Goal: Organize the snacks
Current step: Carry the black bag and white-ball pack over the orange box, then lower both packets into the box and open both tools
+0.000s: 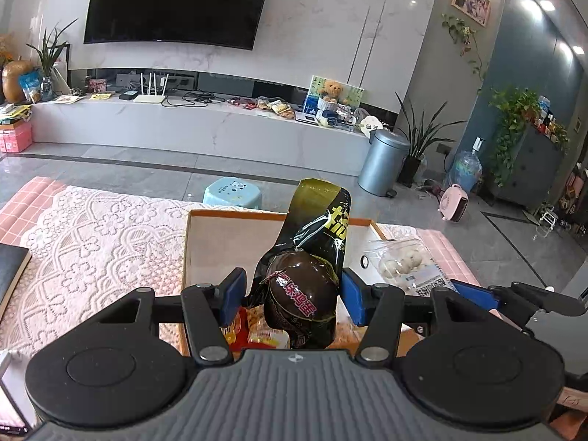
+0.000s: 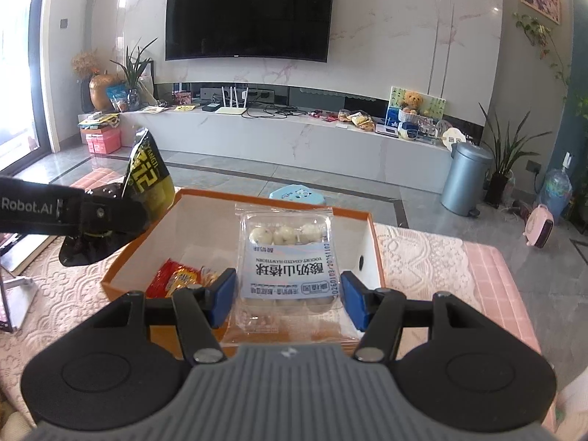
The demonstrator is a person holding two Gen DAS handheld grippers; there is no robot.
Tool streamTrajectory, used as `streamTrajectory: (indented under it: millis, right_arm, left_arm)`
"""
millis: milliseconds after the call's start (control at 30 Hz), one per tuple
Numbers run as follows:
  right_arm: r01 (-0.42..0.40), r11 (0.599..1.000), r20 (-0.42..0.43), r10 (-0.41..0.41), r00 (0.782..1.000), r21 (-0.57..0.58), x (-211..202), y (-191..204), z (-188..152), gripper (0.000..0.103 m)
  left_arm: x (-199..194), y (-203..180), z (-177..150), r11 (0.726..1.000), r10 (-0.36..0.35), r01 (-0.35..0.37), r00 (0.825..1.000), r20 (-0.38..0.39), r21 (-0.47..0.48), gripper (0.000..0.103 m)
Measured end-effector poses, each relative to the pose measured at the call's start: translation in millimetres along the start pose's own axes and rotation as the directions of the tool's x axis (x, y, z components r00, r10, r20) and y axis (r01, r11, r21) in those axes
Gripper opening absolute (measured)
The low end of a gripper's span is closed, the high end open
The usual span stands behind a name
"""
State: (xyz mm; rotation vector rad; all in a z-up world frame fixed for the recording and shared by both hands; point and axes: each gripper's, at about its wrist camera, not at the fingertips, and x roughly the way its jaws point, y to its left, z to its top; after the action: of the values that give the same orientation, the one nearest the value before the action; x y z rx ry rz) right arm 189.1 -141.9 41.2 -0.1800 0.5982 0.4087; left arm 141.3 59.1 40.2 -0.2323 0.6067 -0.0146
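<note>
The left gripper (image 1: 290, 296) is clenched on a dark egg packet (image 1: 303, 283); its blue pads press the round bulge from both sides, and the long axis of the packet runs away from the hand, with the flat sealed end pointing up and far. The right gripper (image 2: 288, 296) grasps a clear pack of white balls (image 2: 286, 257) by its near end, and this pack also stretches forward along the fingers, its tray of balls at the far side. Both packs hang above the open orange box (image 2: 371, 235), which stands on the lace cloth (image 1: 99, 235) straight ahead of both hands. The box is long from left to right, and some red and yellow snacks (image 2: 176, 277) already lie in its near left corner. In the right wrist view the egg packet is over the left edge of the box, so the left hand is nearer to the left part, where the snacks lie, and the right hand is nearer to the empty white floor at the middle and right. I judge that the coming move is to lower each pack forward and down into its own side, keeping the two packs apart.
</note>
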Motion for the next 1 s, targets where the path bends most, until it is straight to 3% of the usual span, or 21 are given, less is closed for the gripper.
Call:
streamTrajectory:
  millis: [400,800,1000]
  right_arm:
    - [0.024,0.996,-0.072,-0.031,0.997,-0.087,74.7,2.3,14.4,0.059]
    - [0.035,0.995,-0.243,-0.057,0.968,-0.096,145.0,-6.1,1.6,0.059]
    - [0.02,0.991,-0.315,-0.061,0.947,-0.131,165.8,3.1,-1.8,0.059]
  left_arm:
    - [70.5,0.4,-3.4,0.999,0.041,-0.039,0.988,-0.152,0.016,0.063]
    - [128.2,19.1,-13.2,0.992,0.121,-0.123,0.931,-0.344,0.017,0.063]
    - [138.2,14.4,-11.1,0.992,0.125,-0.121,0.921,-0.37,0.032,0.064]
